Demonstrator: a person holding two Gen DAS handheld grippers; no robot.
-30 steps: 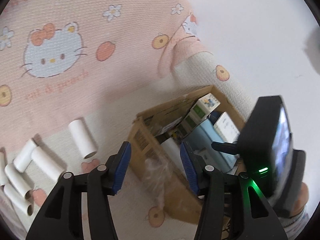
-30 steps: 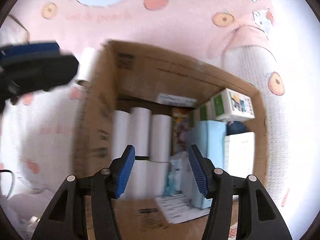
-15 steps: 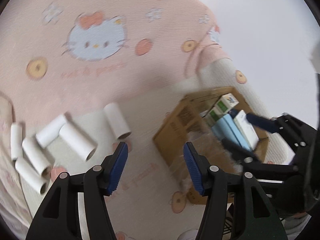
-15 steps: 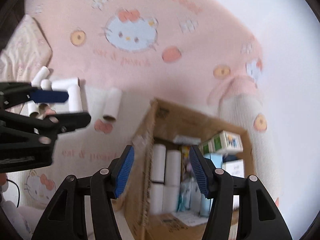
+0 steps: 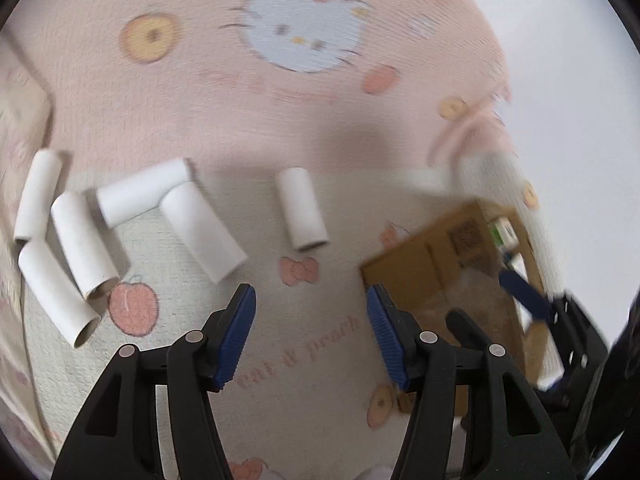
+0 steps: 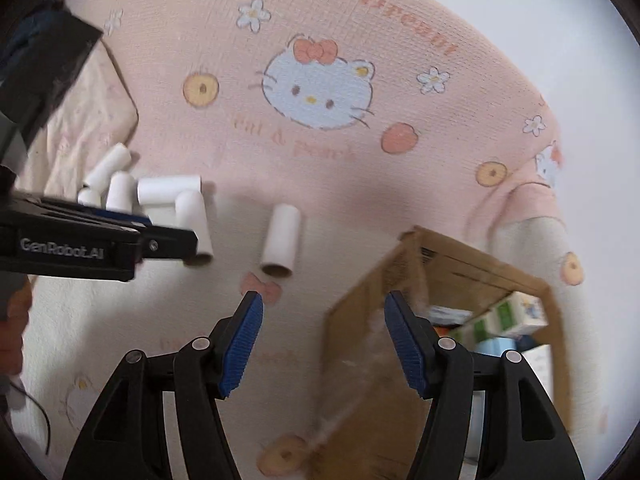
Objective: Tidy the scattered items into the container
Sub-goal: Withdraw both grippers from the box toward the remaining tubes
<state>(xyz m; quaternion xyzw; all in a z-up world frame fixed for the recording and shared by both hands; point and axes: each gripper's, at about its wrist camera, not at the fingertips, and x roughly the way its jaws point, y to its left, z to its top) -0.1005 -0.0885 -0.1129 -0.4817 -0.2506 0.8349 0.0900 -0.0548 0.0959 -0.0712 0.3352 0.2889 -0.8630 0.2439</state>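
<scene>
Several white cardboard rolls [image 5: 80,236] lie in a loose cluster on the blanket at the left. A single roll [image 5: 302,210] lies apart, just ahead of my left gripper [image 5: 310,300], which is open, empty and low over the blanket. The cardboard box [image 5: 432,268] stands to the right. In the right wrist view the single roll [image 6: 282,240] lies ahead and left of my right gripper [image 6: 324,304]. Its jaws are opening with nothing between them. The box [image 6: 460,264] is at its right. The left gripper [image 6: 172,232] reaches in from the left, in front of the cluster [image 6: 168,190].
A pink and cream blanket [image 6: 320,92] with a cat print covers the surface. In the box I see a green and white carton [image 6: 516,316] and a blue packet. White wall lies beyond the blanket at the right. A dark cable [image 6: 40,420] runs at the lower left.
Both views have swung left, away from the box and toward the loose rolls. The left gripper has rolled and sunk toward the blanket. Both pairs of jaws stand a little wider.
</scene>
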